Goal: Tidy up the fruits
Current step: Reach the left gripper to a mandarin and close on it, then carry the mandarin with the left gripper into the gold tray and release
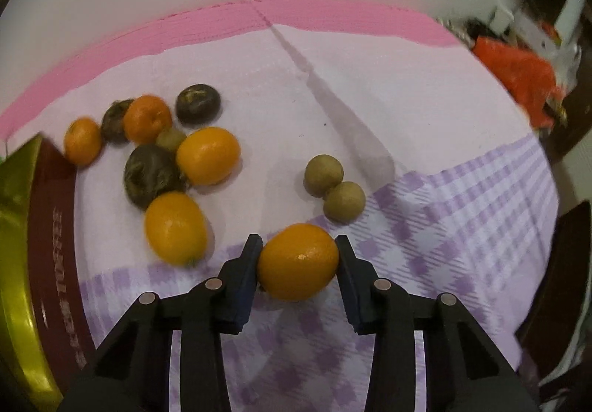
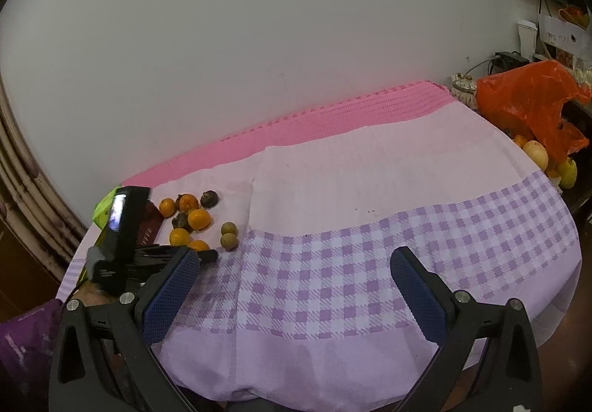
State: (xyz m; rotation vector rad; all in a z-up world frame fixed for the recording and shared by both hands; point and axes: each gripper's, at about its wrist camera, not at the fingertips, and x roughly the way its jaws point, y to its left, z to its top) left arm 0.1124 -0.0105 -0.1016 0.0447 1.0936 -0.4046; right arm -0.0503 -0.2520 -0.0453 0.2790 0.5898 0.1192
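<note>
The left gripper point(image 1: 299, 256) has its fingers point(image 1: 248, 275) closed on a small orange kumquat point(image 1: 298, 261), both pads pressing its sides, at the near edge of the fruit group where the lilac checked band of the cloth point(image 1: 462, 212) begins; whether the fruit is lifted or sits on the tabletop cannot be told. Beyond it, a pair of greenish-brown round fruits point(image 1: 335, 190) lie touching each other. To the left sits the main cluster: two more kumquats point(image 1: 208, 155), two small tangerines point(image 1: 147, 123), three dark brown wrinkled fruits point(image 1: 198, 104) and another small green one point(image 1: 170, 138), packed close together. A gold and dark red tin point(image 1: 40, 227) stands at the left edge, just beside the cluster. The right gripper point(image 2: 296, 286) hangs over the checked cloth well apart from the fruit, its blue-padded fingers point(image 2: 172, 295) spread wide with nothing between them. An orange plastic bag point(image 2: 529, 101) with loose fruit lies at the far right end
</note>
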